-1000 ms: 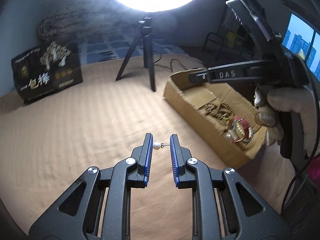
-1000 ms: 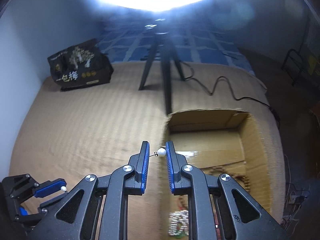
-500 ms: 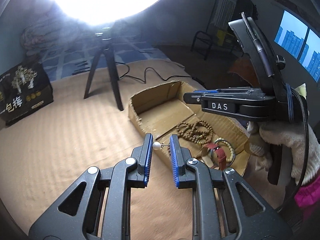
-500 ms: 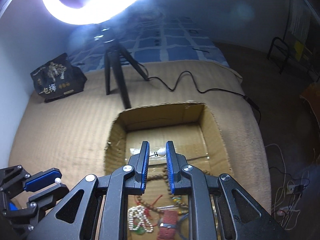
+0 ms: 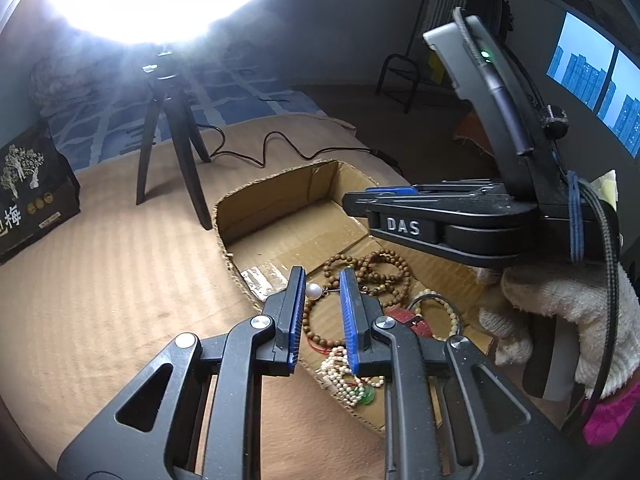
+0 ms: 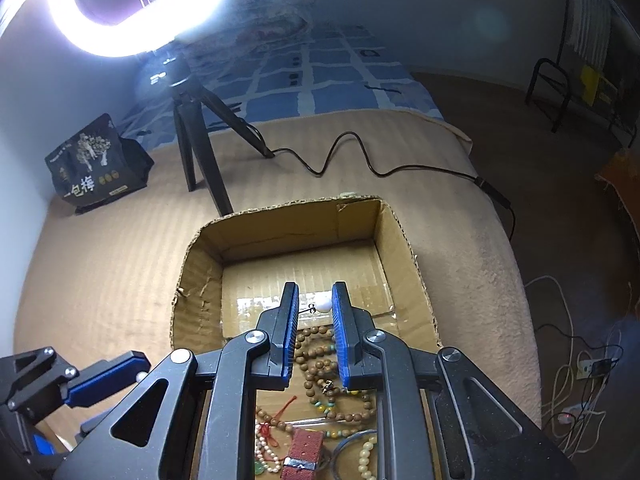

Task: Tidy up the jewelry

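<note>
My left gripper [image 5: 323, 283] is shut on a white pearl earring [image 5: 313, 291], pinched between its blue pads above the near left wall of an open cardboard box [image 5: 276, 188]. My right gripper [image 6: 314, 303] is shut on a second pearl earring [image 6: 324, 305] and hangs over the middle of the same cardboard box [image 6: 200, 292]. In the left wrist view the right gripper [image 5: 360, 194] reaches in from the right, held by a gloved hand [image 5: 560, 312]. Wooden bead bracelets [image 5: 380, 272], a pearl string [image 5: 344, 372] and a red strap [image 6: 306, 450] lie in the box.
The box rests on a tan ribbed blanket [image 6: 100, 264]. A ring light on a black tripod [image 6: 192, 144] stands behind it, its cable [image 6: 360, 152] trailing right. A black printed bag [image 6: 92, 164] sits at the far left. The bed edge drops off at right.
Both grippers have travelled from over the bare blanket to over the box, each still pinching its pearl earring. The box's jewelry has come into view beneath them.
</note>
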`<action>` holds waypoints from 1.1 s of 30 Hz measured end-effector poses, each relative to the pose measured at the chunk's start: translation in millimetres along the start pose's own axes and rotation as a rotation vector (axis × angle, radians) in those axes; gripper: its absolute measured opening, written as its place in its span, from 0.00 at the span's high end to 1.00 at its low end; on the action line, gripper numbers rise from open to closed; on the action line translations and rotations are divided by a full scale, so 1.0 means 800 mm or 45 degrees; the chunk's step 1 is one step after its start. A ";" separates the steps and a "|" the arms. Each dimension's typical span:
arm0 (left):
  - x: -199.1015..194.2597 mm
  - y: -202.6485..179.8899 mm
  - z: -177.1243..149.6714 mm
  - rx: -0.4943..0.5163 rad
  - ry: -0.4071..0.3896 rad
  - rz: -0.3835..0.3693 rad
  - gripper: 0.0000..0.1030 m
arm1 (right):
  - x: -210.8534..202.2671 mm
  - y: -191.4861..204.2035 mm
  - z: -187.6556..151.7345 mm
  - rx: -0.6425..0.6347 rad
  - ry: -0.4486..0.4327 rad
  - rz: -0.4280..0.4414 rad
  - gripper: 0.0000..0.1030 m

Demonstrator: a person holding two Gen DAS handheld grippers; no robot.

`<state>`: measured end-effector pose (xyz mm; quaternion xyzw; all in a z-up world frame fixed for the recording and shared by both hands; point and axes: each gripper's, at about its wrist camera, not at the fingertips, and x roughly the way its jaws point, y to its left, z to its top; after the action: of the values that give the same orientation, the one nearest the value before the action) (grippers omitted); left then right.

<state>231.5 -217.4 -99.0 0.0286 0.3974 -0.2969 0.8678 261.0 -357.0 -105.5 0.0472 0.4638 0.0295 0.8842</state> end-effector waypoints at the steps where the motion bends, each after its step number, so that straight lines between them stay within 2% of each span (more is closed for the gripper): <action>1: 0.000 -0.001 0.000 0.001 0.000 -0.002 0.84 | 0.001 0.000 0.000 -0.002 0.002 -0.002 0.86; 11: -0.008 -0.007 0.002 0.005 -0.025 -0.007 0.84 | 0.001 0.004 0.001 0.006 -0.010 -0.019 0.84; 12: -0.008 -0.007 0.002 0.008 -0.024 -0.008 0.84 | 0.002 0.004 0.001 0.006 -0.009 -0.021 0.81; 14: -0.008 -0.008 0.002 0.015 -0.021 -0.002 0.83 | 0.002 0.005 0.001 0.009 -0.008 -0.018 0.59; 15: -0.008 -0.008 0.002 0.019 -0.019 0.006 0.80 | 0.002 0.004 0.001 0.011 -0.012 -0.017 0.55; 17: -0.009 -0.009 0.001 0.021 -0.022 0.013 0.53 | 0.000 0.004 0.002 0.013 -0.020 -0.025 0.49; 18: -0.012 -0.009 0.001 0.022 -0.040 0.022 0.51 | -0.001 0.004 0.002 0.012 -0.022 -0.031 0.49; 21: -0.014 -0.011 0.001 0.040 -0.046 0.035 0.51 | -0.002 0.003 0.003 0.012 -0.025 -0.033 0.41; 33: -0.037 -0.011 0.000 0.051 -0.066 0.067 0.51 | -0.025 0.008 0.001 0.001 -0.041 -0.056 0.38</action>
<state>211.5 -210.4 -76.8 0.0488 0.3680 -0.2826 0.8845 250.5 -352.9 -87.9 0.0379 0.4504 0.0089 0.8920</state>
